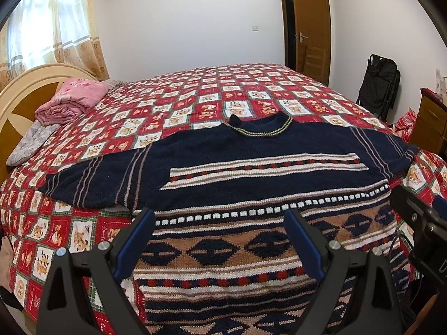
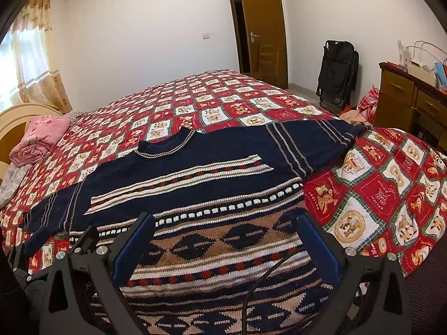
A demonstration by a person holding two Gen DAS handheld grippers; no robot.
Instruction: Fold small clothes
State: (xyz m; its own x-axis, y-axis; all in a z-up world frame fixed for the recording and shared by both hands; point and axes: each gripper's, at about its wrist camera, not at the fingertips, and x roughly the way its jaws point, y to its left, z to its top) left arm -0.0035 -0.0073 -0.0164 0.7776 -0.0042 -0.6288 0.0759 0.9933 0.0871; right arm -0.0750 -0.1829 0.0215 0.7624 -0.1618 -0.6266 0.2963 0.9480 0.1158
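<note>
A navy knitted sweater (image 1: 251, 173) (image 2: 212, 173) with white, tan and red patterned bands lies flat on the bed, collar away from me, both sleeves spread sideways. My left gripper (image 1: 219, 217) hovers open over the sweater's lower body, nothing between its blue-padded fingers. Over the lower right part of the sweater, my right gripper (image 2: 225, 222) is open too and holds nothing. The right gripper (image 1: 419, 223) shows at the right edge of the left wrist view. Part of the left gripper (image 2: 56, 240) shows at the lower left of the right wrist view.
The bed carries a red and white checked quilt (image 1: 195, 100) (image 2: 391, 184). Folded pink bedding (image 1: 72, 100) lies by the headboard (image 1: 19, 103) on the left. A brown door (image 2: 262, 33), a black folded item (image 2: 338, 69) and a wooden cabinet (image 2: 408, 97) stand at the right.
</note>
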